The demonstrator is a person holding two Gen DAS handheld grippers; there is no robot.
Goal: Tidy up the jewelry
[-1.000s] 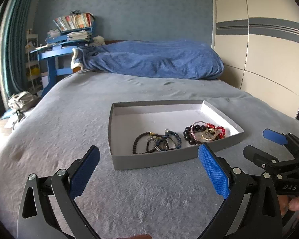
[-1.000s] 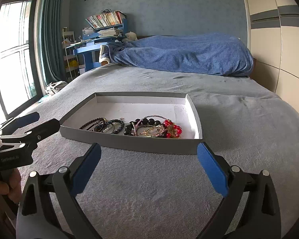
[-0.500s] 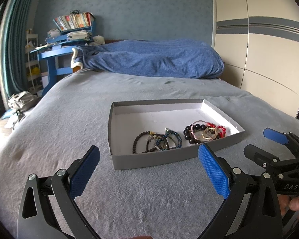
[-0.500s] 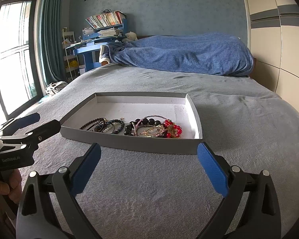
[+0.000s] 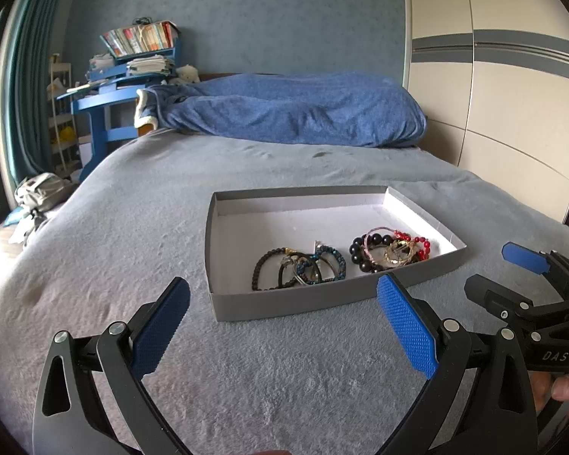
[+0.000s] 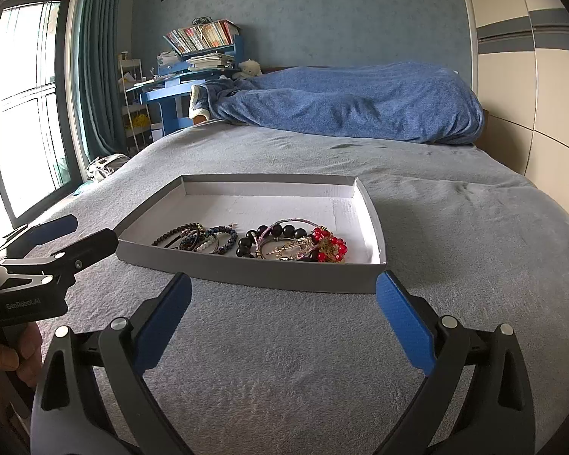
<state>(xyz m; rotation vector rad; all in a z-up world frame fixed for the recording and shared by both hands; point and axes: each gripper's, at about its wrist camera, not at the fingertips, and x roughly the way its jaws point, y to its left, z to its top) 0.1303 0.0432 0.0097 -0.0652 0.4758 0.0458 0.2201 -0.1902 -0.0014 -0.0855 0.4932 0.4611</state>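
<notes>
A shallow grey box (image 5: pixel 284 305) (image 6: pixel 246 275) with a white inside lies on the grey bed. In it are two heaps of jewelry: dark bead bracelets (image 5: pixel 297 267) (image 6: pixel 197 237) on the left, and black, purple, gold and red bead bracelets (image 5: pixel 390 250) (image 6: pixel 292 244) on the right. My left gripper (image 5: pixel 282 320) is open and empty, just short of the box's near wall. My right gripper (image 6: pixel 282 316) is open and empty, in front of the box's near wall. The left gripper also shows in the right wrist view (image 6: pixel 57 237), the right gripper in the left wrist view (image 5: pixel 512 265).
A blue blanket (image 5: pixel 292 113) is heaped at the far end of the bed. A blue desk (image 5: pixel 106 98) with books stands far left, with a bag (image 5: pixel 41 189) on the floor. A wardrobe (image 5: pixel 493 94) lines the right wall. A window (image 6: pixel 22 102) is at left.
Both grippers have stayed nearly still and open. The view of the box has shifted only slightly.
</notes>
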